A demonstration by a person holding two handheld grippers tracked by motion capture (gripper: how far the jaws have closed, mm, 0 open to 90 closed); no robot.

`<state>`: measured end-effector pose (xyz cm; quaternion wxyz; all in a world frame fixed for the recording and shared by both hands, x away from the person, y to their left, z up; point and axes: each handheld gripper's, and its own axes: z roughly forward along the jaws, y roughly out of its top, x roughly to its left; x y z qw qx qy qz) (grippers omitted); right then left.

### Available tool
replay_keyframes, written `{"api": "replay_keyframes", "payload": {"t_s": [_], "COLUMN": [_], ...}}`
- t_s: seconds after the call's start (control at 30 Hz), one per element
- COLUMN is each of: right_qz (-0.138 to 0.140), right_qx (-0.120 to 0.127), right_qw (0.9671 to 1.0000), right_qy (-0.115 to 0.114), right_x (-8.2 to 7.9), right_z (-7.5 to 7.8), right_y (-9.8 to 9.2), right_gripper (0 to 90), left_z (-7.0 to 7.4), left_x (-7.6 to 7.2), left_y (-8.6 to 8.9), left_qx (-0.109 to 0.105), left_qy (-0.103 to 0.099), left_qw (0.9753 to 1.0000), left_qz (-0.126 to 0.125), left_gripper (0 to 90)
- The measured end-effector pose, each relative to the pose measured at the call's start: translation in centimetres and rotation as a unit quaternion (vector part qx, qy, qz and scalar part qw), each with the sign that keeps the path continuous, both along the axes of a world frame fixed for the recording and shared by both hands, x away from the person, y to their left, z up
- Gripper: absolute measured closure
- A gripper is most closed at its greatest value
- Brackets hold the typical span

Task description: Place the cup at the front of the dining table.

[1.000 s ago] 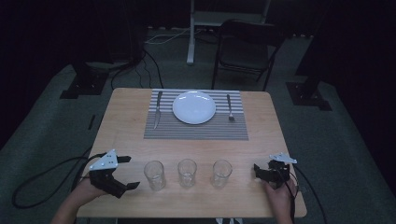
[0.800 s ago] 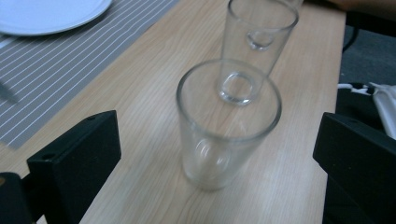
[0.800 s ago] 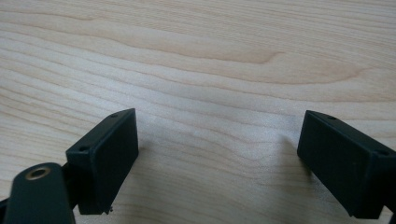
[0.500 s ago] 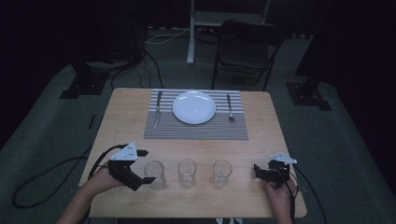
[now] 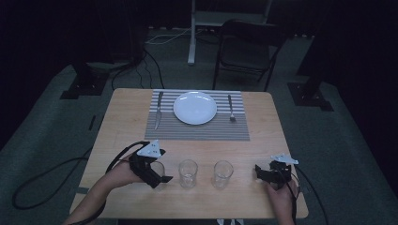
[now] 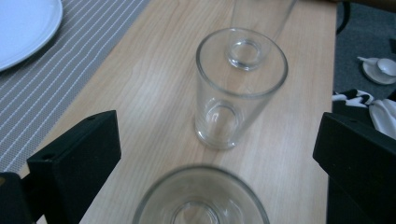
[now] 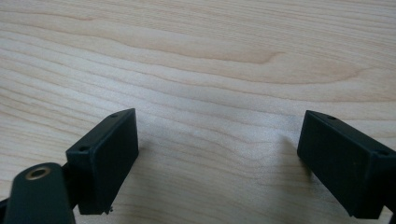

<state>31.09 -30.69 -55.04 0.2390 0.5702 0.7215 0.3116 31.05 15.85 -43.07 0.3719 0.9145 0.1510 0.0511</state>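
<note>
My left gripper is spread wide around the nearest clear glass tumbler, a jaw on either side, not yet touching it as far as I can tell. The middle tumbler and the far tumbler stand in line beyond it on the pale wooden table. My right gripper rests low over bare wood, jaws wide, holding nothing. The round white plate, knife and fork already lie on the striped grey placemat. I judge no glass placed yet; all three remain.
</note>
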Motion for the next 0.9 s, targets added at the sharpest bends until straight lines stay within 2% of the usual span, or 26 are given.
{"api": "replay_keyframes", "payload": {"t_s": [0.13, 0.43, 0.57, 0.7, 0.83, 0.9], "right_qz": [0.0, 0.0, 0.0, 0.0, 0.0, 0.0], "right_qx": [0.0, 0.0, 0.0, 0.0, 0.0, 0.0], "right_qw": [1.0, 1.0, 1.0, 1.0, 1.0, 1.0], "right_qy": [0.0, 0.0, 0.0, 0.0, 0.0, 0.0], "right_x": [0.0, 0.0, 0.0, 0.0, 0.0, 0.0], "right_z": [0.0, 0.0, 0.0, 0.0, 0.0, 0.0], "right_y": [0.0, 0.0, 0.0, 0.0, 0.0, 0.0], "right_gripper": [12.2, 12.2, 12.2, 12.2, 12.2, 12.2], "left_z": [0.0, -0.1, -0.3, -0.3, -0.5, -0.6], "left_x": [0.2, 0.5, 0.5, 0.3, 0.4, 0.6], "left_y": [-1.3, -3.8, -5.0, -6.1, -6.9, -7.2], "left_qx": [0.013, 0.043, 0.055, 0.077, 0.091, 0.105], "left_qy": [-0.005, 0.001, -0.001, 0.003, 0.001, 0.003], "left_qw": [0.9999, 0.9987, 0.9982, 0.9965, 0.9954, 0.9941], "left_qz": [-0.004, -0.028, -0.024, -0.032, -0.029, -0.027], "left_gripper": [1.3, 1.3, 1.3, 1.3, 1.3, 1.3]}}
